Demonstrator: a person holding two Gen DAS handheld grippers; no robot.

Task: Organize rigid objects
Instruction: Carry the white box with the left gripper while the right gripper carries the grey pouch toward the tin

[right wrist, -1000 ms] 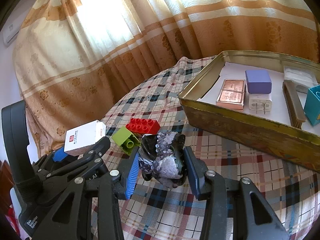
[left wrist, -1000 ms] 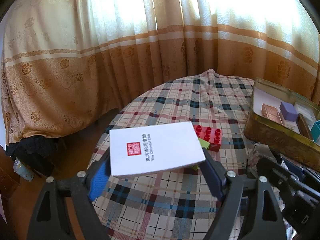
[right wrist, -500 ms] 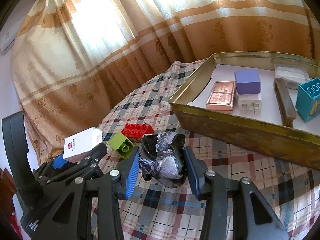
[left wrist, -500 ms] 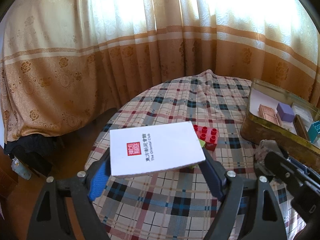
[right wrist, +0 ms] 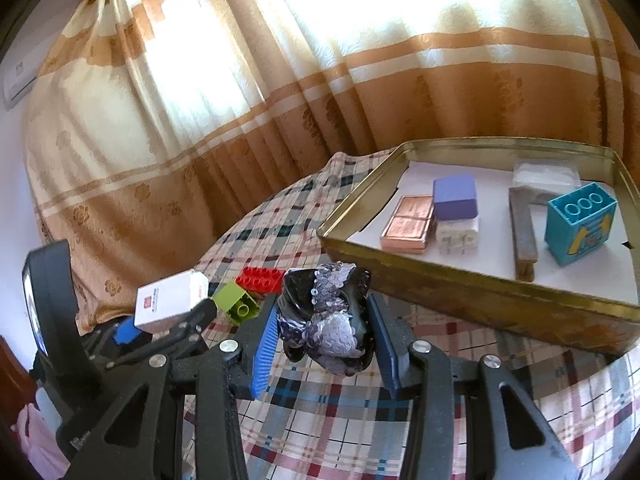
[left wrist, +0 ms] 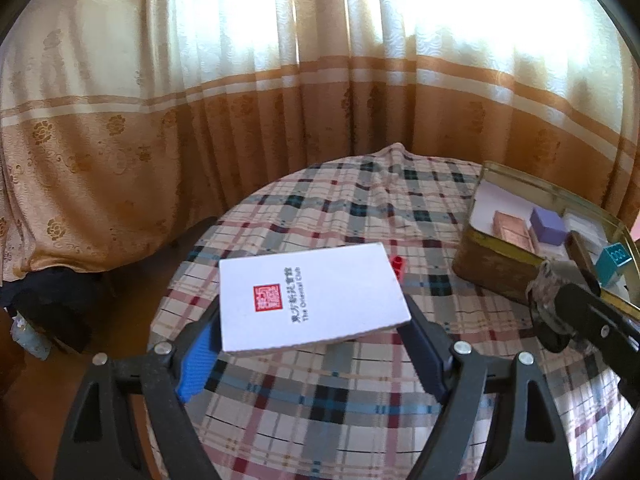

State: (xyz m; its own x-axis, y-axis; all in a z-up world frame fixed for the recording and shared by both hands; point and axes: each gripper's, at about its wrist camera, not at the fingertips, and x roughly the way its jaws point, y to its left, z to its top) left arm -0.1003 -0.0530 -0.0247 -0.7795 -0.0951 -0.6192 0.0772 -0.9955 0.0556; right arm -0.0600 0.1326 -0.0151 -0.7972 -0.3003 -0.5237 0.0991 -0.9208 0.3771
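My left gripper (left wrist: 314, 350) is shut on a white box (left wrist: 310, 296) with a red seal mark, held above the plaid tablecloth; it also shows in the right wrist view (right wrist: 170, 298). My right gripper (right wrist: 324, 340) is shut on a black and purple sequinned object (right wrist: 326, 318), raised near the front wall of the gold tin tray (right wrist: 472, 300). A red brick (right wrist: 260, 279) and a green brick (right wrist: 236, 307) lie on the cloth left of the tray.
The tray (left wrist: 492, 268) holds a copper case (right wrist: 408, 224), a purple block (right wrist: 456, 196), a white plug (right wrist: 458, 236), a brown bar (right wrist: 522, 236), a blue brick (right wrist: 580, 222) and a clear packet (right wrist: 546, 174). Curtains hang behind the round table.
Both grippers have risen and moved toward the tray with their objects still held. The tray looks lower and closer in the right wrist view.
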